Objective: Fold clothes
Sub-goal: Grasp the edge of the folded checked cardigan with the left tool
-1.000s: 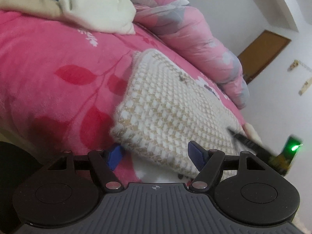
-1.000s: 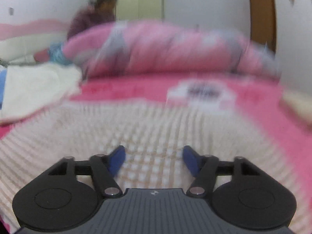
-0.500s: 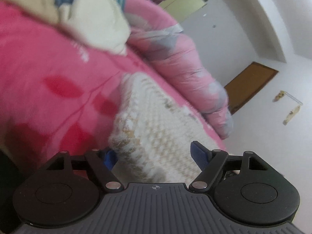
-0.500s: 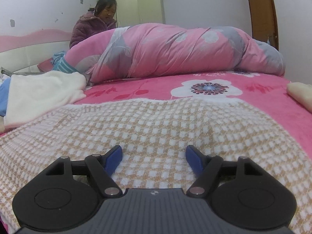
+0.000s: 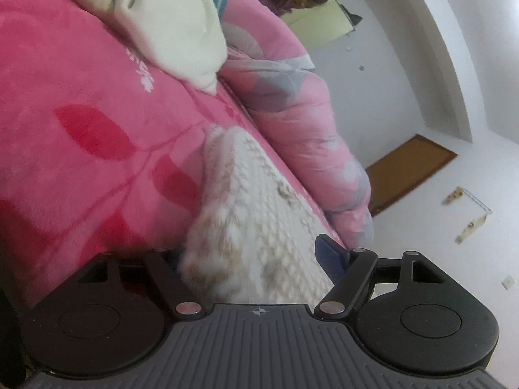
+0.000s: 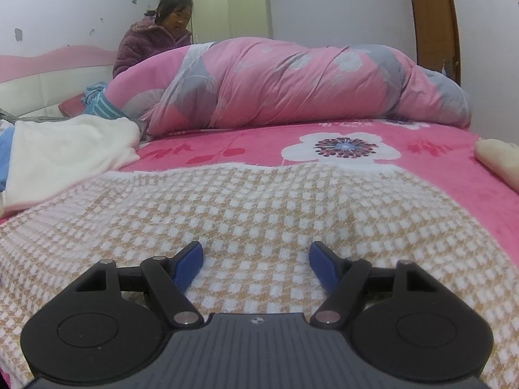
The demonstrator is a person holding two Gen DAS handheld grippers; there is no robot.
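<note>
With both grippers' jaws apart, the left gripper [image 5: 256, 253] straddling the sweater [image 6: 259, 207] corner may pinch only one layer.

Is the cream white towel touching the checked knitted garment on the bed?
Cannot tell. In the right wrist view the cream white towel and the checked knitted garment meet along one edge, but the low angle hides whether they touch or only overlap in sight.

White walls [image 6: 340, 3], a brown door [image 6: 434, 19], pale wardrobe [image 6: 230, 8] behind the pink-sheeted bed [image 6: 253, 142].
</note>
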